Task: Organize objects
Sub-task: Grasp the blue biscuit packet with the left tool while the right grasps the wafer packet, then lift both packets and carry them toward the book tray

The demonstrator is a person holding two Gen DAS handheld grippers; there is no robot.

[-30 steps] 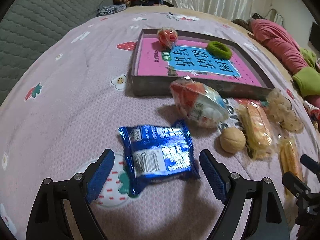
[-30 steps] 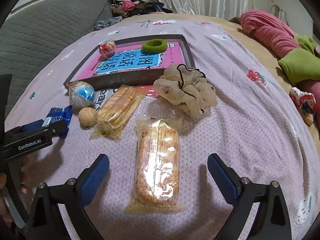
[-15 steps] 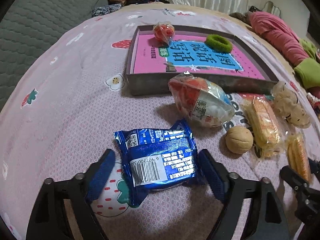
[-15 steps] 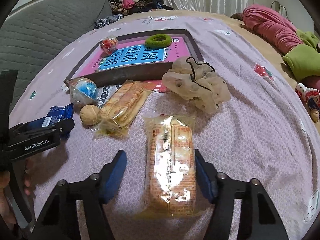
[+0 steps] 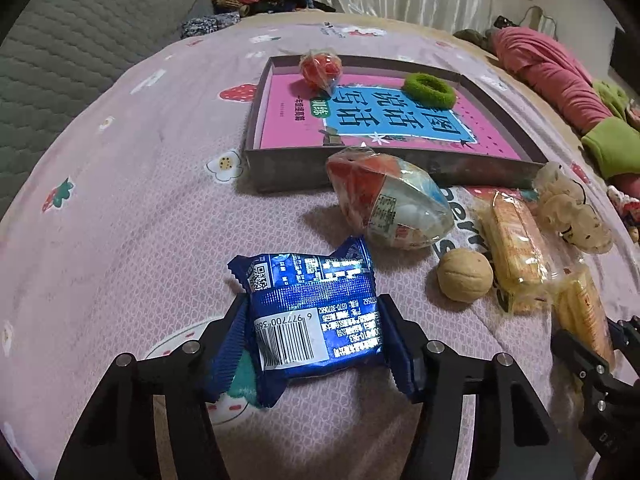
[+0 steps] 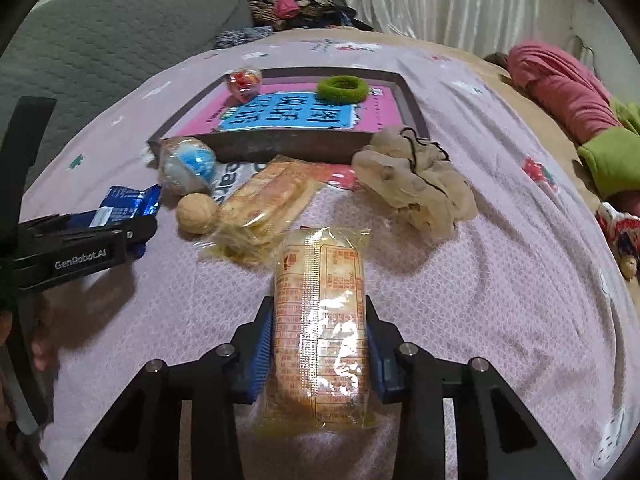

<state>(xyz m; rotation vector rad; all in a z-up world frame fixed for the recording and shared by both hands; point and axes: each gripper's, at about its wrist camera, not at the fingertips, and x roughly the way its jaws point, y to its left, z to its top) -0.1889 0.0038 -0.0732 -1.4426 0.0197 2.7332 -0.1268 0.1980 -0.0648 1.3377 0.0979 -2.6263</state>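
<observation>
My left gripper [image 5: 314, 340] is shut on a blue foil snack packet [image 5: 312, 308], its pads pressing both sides. My right gripper [image 6: 320, 354] is shut on a clear packet of orange crackers [image 6: 320, 320] that lies lengthwise between its fingers. A shallow grey box [image 5: 276, 168] holds a pink book [image 5: 384, 120], a small red wrapped ball [image 5: 320, 70] and a green hair tie [image 5: 430, 90]. In front of it lie a wrapped red-and-white ball [image 5: 388, 204], a walnut [image 5: 464, 276], a second cracker packet [image 5: 516, 248] and a beige scrunchie [image 6: 416, 184].
Everything sits on a pink patterned bedspread [image 5: 120, 184]. A grey quilted headboard [image 5: 72, 40] is at the far left. Pink and green clothes [image 6: 576, 100] lie at the right, and a small doll [image 6: 620, 236] near the right edge.
Both grippers moved forward and closed. The left one closed on the blue packet, the right one on the cracker packet.
</observation>
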